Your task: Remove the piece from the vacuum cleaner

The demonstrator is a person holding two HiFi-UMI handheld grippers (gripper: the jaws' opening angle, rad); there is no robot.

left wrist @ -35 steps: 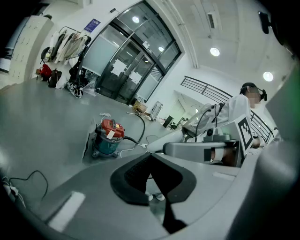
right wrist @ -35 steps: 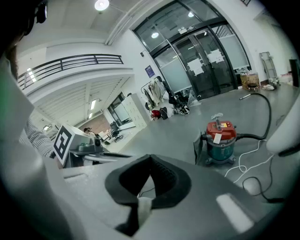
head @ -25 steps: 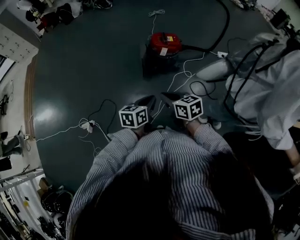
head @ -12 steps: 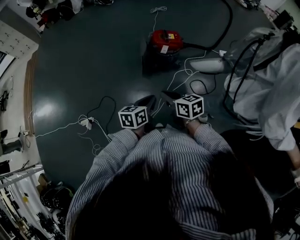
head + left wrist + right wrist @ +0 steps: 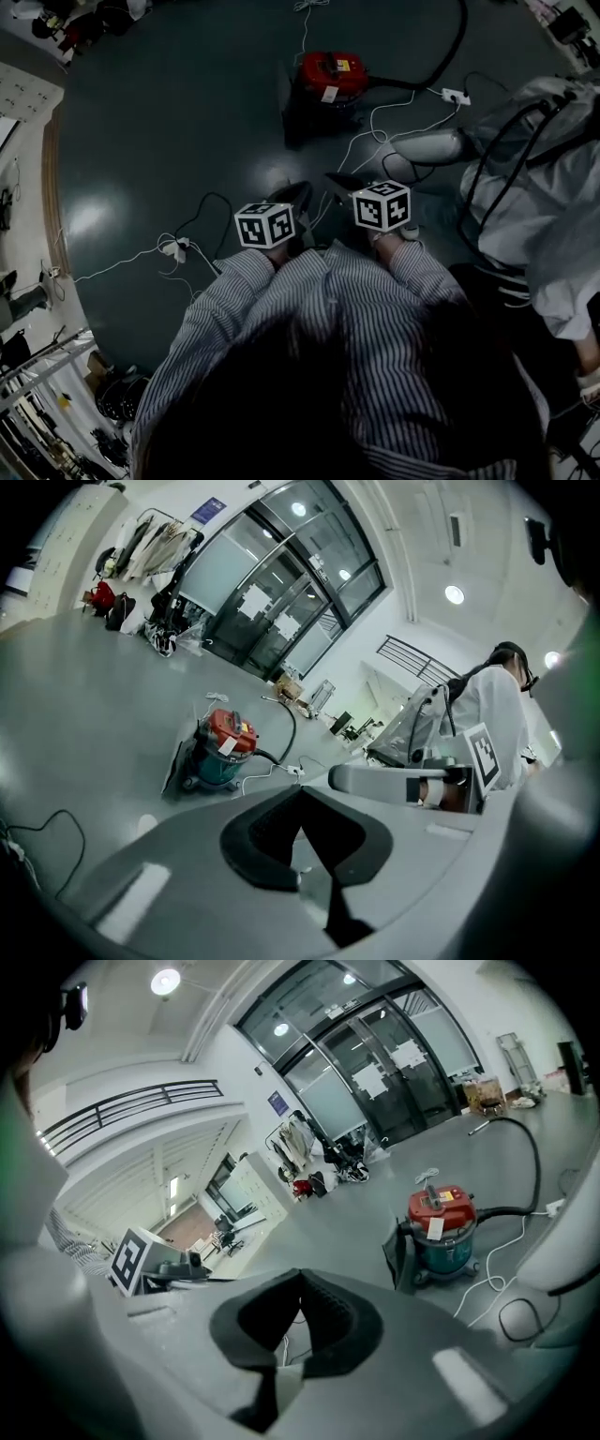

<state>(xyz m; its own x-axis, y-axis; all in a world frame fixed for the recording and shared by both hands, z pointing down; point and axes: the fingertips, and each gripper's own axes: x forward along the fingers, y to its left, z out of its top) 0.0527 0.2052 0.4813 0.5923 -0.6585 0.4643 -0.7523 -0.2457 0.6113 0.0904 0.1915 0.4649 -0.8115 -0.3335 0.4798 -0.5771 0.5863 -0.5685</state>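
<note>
The floor [image 5: 159,131] carries the red vacuum cleaner [image 5: 328,80] well ahead, its black hose [image 5: 452,52] attached, the piece seemingly untouched. The left gripper [image 5: 302,797] and right gripper [image 5: 300,1275] hang side by side, fingers together on nothing, likely just approaching.

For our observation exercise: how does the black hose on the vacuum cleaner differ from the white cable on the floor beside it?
The black hose is thick and sweeps away in one wide curve; the white cable is thin and lies in loose wiggles. Both lie on the floor by the red vacuum cleaner.
</note>
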